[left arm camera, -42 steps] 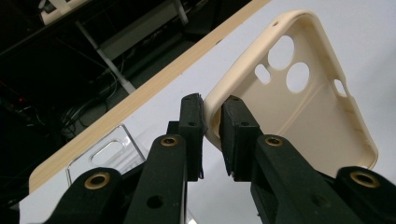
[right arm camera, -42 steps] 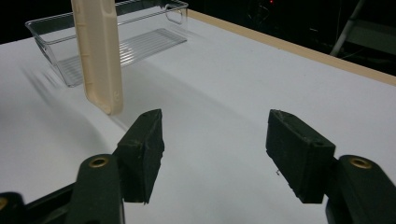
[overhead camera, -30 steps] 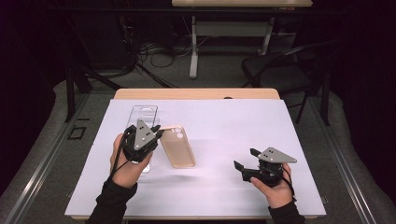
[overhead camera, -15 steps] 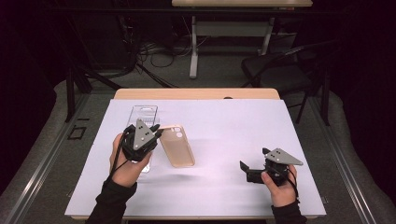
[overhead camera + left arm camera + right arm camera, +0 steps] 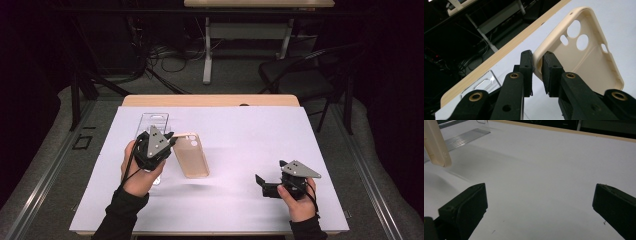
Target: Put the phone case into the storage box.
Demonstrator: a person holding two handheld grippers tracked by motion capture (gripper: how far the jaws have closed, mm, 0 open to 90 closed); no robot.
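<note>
Right gripper (image 5: 261, 185) jaws have just been opening and now stand wide apart with nothing between them, just bare white table cover (image 5: 250, 135) ahead in the right gripper view; compared with a second ago that hand has slid slightly back toward the near right edge, well apart from the work. Left gripper (image 5: 537, 66) hasn't budged: jaws clamped tight on the rim of the beige soft-plastic phone case (image 5: 584, 57), pinching one long edge near the camera-cutout end. Case sits just right of the left hand in the high view (image 5: 190, 155), tilted up off the sheet on the gripped side, open face showing, far edge apparently resting on the cover; can't tell for sure whether it touches. My read: right hand has let go and is parked, so the case is now carried by the left alone, and the next move is likely single-handed repositioning or a fresh right-hand approach. Surroundings: clear rectangular plastic tray or packaging shell (image 5: 152, 122) lies flat behind and partly under the left hand, touching or just beside the case's left side; hard to separate the two there. Wooden table edge (image 5: 210, 100) beyond the cover. Nothing stands between the right gripper and the case. Main risk: the thin rim grip lets the flexible case twist or slip, and the clear tray crowds any set-down to the left.
</note>
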